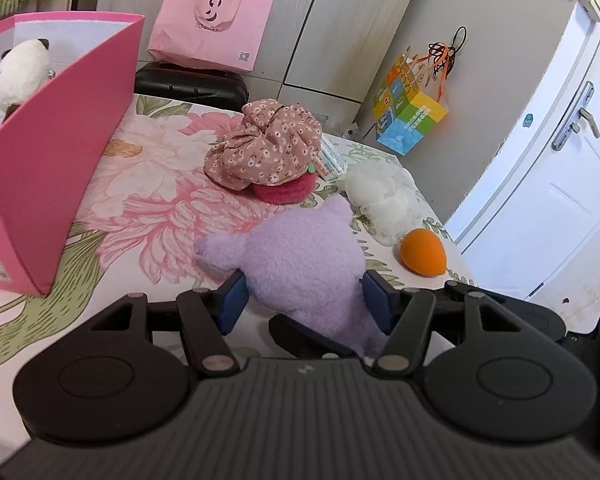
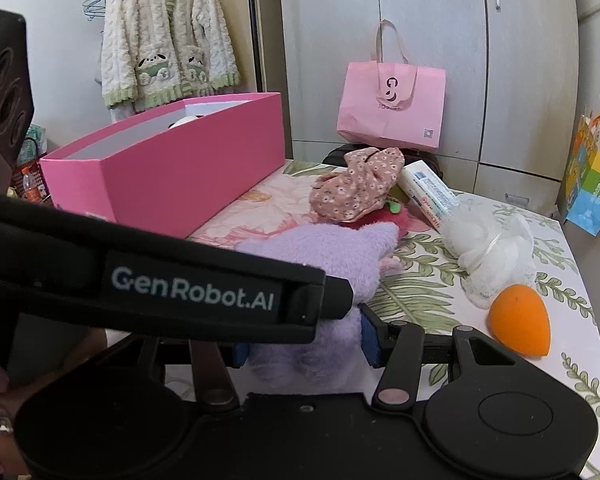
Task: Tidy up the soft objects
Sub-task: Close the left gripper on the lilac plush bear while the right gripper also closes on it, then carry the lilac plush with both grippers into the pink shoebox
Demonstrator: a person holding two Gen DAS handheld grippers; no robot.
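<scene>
Your left gripper [image 1: 304, 300] has its blue pads pressed into both sides of the purple plush [image 1: 300, 264], gripping it low on the floral table [image 1: 148, 184]; the pink box [image 1: 60, 152] sits up and to the left, so your carry goes that way. From the right wrist, your right gripper [image 2: 304, 344] also squeezes this plush, whose long axis points away toward the box [image 2: 188, 168].

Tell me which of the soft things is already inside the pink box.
The white plush with dark ears. It alone sits inside the pink box; the purple plush, floral cloth, white mesh pouf and orange sponge lie outside it on the floral surface.
</scene>
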